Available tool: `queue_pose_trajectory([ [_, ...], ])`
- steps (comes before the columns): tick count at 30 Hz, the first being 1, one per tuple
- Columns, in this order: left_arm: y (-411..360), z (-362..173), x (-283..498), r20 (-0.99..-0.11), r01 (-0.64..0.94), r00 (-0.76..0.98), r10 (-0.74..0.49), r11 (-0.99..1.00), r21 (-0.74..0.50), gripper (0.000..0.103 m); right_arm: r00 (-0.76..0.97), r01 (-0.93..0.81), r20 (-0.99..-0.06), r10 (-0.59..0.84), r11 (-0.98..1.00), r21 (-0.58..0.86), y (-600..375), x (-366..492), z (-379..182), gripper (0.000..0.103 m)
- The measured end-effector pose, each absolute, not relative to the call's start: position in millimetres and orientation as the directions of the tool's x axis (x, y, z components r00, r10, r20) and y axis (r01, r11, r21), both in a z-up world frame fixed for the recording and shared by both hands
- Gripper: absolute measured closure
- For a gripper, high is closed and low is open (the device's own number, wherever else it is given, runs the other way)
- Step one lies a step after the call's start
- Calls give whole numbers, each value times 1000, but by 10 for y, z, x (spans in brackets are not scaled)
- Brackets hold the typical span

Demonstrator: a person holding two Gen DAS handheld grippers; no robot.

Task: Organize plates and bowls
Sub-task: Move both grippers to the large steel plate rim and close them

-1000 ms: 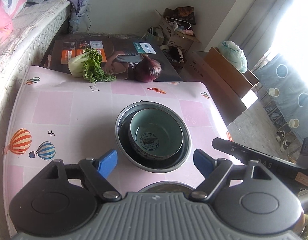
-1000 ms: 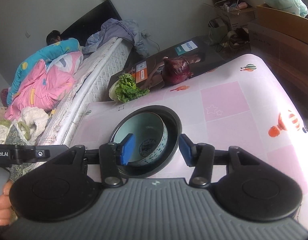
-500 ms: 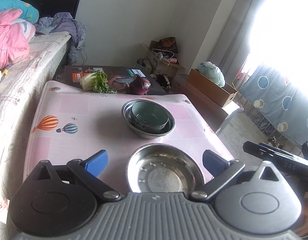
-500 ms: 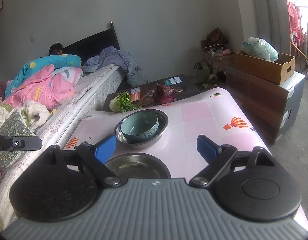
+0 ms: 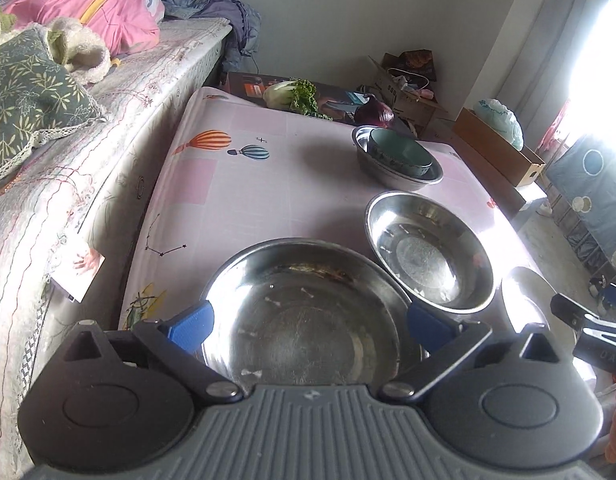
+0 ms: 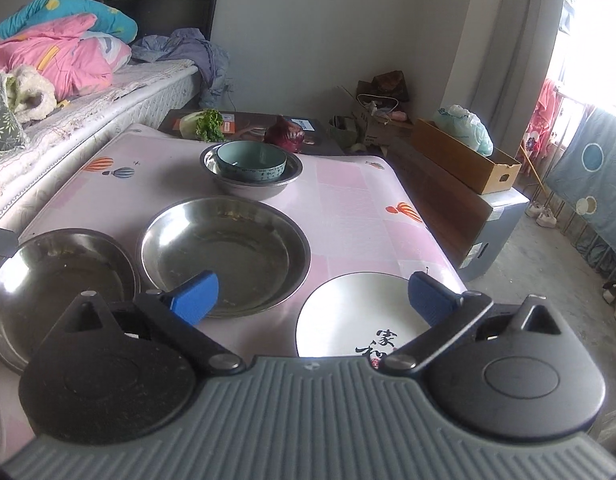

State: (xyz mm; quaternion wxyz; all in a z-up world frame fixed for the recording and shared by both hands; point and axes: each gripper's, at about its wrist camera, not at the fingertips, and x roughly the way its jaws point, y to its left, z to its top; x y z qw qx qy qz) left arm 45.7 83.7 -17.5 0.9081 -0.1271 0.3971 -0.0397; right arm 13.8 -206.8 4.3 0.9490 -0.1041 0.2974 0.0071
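Observation:
A teal ceramic bowl (image 6: pixel 252 160) sits inside a steel bowl (image 6: pixel 286 182) at the far side of the pink table (image 6: pixel 347 208). Nearer stand a wide steel dish (image 6: pixel 224 252), a second steel dish (image 6: pixel 56 280) at the near left, and a white plate (image 6: pixel 347 316) with black characters at the near right. My left gripper (image 5: pixel 308 326) is open and empty, its fingers either side of the near-left steel dish (image 5: pixel 300 316). My right gripper (image 6: pixel 313 296) is open and empty, above the gap between the wide dish and the white plate.
A lettuce (image 6: pixel 204 124) and a red onion (image 6: pixel 286 136) lie on a dark box beyond the table's far edge. A bed (image 6: pixel 68 92) with blankets runs along the left. Cardboard boxes (image 6: pixel 463 156) stand to the right, past the table edge.
Both grippers have pulled back from the stacked bowls toward the near edge of the table. The right gripper has opened wide. The near dishes and the white plate have come into view.

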Motion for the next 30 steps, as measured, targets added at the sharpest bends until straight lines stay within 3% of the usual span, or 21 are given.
queue_pose_trajectory([
  [2,876,-259,377,-713,-23,673,-196,958,-285,0,815,-109,-580,-10,979,-170,-2048,56,-12,1],
  [7,895,-394,237,-698,55,660,-278,945,-324,0,771,-220,-600,213,973,64,-2060,-19,-104,1],
  [15,851,-698,346,-789,13,605,-103,993,-119,0,672,-232,-647,361,932,279,-1843,235,-435,4],
  [22,959,-842,477,-805,-5,580,-126,987,-158,3,622,-301,-666,413,911,283,-1550,413,-625,27],
  [30,1012,-870,590,-799,11,591,-113,991,-132,19,579,-298,-703,413,910,289,-1415,683,-796,48],
])
